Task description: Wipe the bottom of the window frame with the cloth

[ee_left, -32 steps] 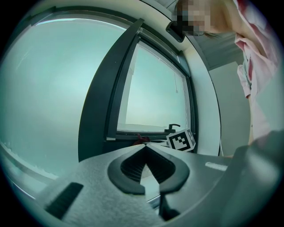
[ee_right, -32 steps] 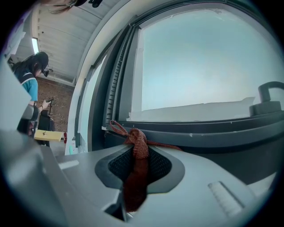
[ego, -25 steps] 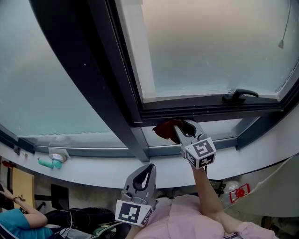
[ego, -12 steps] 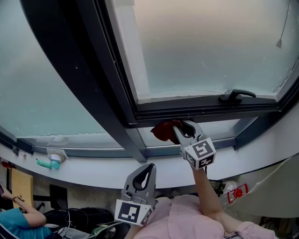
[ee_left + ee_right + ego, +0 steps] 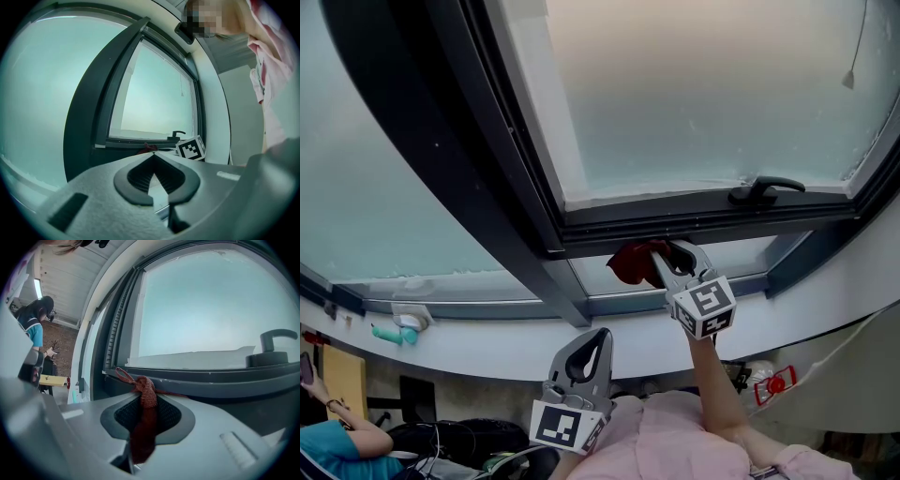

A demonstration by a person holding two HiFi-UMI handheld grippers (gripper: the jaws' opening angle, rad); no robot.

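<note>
At frame centre, right gripper [image 5: 661,251] with jaws clamped on a dark red woven cloth [image 5: 628,262], cloth against the bottom rail of the dark metal window frame [image 5: 694,223], left gripper [image 5: 598,339] at lower centre, jaws together, holding nothing.

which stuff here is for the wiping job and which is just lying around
For the job:
- cloth, clamped in the right gripper
- window frame

Just about:
- left gripper, shut and empty, held low
- window handle
- teal thing at the far left
</note>
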